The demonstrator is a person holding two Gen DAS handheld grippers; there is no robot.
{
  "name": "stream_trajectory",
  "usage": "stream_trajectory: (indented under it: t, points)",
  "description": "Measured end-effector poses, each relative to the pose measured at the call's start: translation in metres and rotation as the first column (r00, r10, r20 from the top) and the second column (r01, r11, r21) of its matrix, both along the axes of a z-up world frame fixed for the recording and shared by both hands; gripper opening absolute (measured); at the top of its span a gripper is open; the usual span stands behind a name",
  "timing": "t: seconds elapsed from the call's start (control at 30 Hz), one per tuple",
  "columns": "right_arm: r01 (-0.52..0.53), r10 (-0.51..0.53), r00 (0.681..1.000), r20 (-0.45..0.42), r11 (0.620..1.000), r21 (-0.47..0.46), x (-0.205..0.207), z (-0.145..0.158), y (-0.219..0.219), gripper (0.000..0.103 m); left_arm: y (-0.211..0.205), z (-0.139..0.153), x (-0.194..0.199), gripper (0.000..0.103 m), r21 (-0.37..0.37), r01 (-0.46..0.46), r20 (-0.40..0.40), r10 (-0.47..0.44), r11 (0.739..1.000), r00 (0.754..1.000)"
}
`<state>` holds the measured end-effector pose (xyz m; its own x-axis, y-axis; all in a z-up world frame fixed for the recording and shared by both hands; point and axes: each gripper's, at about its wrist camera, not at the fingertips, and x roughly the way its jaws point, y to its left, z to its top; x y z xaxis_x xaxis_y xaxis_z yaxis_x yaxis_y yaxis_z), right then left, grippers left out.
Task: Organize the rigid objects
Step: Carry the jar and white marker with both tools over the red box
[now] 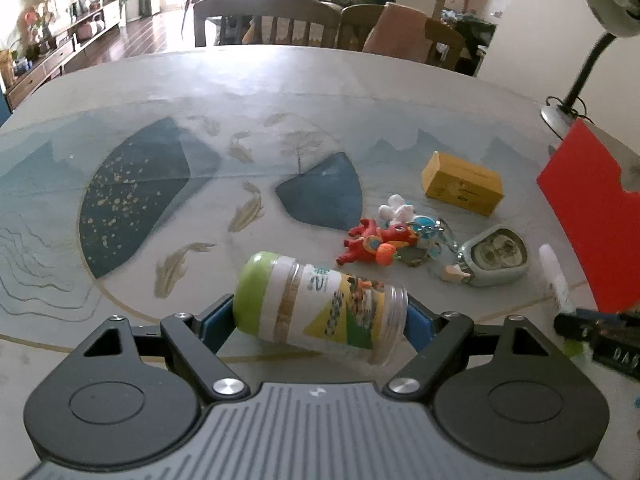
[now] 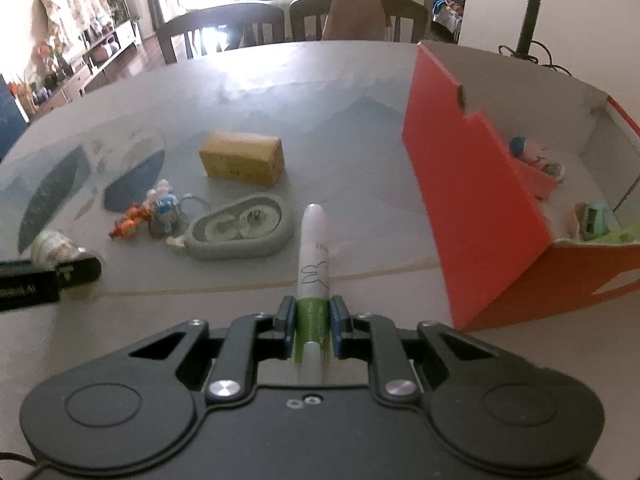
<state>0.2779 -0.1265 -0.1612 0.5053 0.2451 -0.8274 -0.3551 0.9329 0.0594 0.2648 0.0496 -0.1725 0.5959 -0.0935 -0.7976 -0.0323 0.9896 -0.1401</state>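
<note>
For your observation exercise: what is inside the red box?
Inside the red box lie a small blue-and-pink toy, a teal sharpener-like item and something green. The near wall hides the rest of the floor.

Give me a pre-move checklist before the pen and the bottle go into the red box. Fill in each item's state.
1. Right gripper shut on the white pen: ok, both pads press on its green band.
2. Left gripper holding the green-capped bottle end to end: ok, cap against one pad, base against the other.
3. Bottle level in the grip: not ok, it sits tilted.
4. Red box open at the top: ok.
5. Room in the box: ok, a few small items lie inside, with bare floor between them.
6. Path from pen to box free: ok, the grey case and yellow carton lie off to the other side.
</note>
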Motion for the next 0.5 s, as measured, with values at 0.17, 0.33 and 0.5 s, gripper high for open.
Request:
stream_trajectory:
  t: [0.17, 0.33, 0.5]
  points:
    - [-0.018, 0.018, 1.000, 0.003, 0.998, 0.060, -0.006, 0.021, -0.013, 0.017, -0.009, 0.011, -0.010, 0.085, -0.005, 0.029, 0.021, -0.029, 1.000, 0.999]
    - [-0.045, 0.043, 0.999, 0.021, 0.993, 0.106, -0.011, 0.047, -0.027, 0.017, -0.023, 0.027, -0.015, 0.085, -0.003, 0.060, 0.041, -0.060, 0.998, 0.997]
    - [-0.044, 0.040, 0.999, 0.030, 0.989, 0.142, -0.009, 0.070, -0.045, 0.017, -0.043, 0.052, -0.017, 0.085, -0.027, 0.112, 0.066, -0.110, 0.993, 0.992]
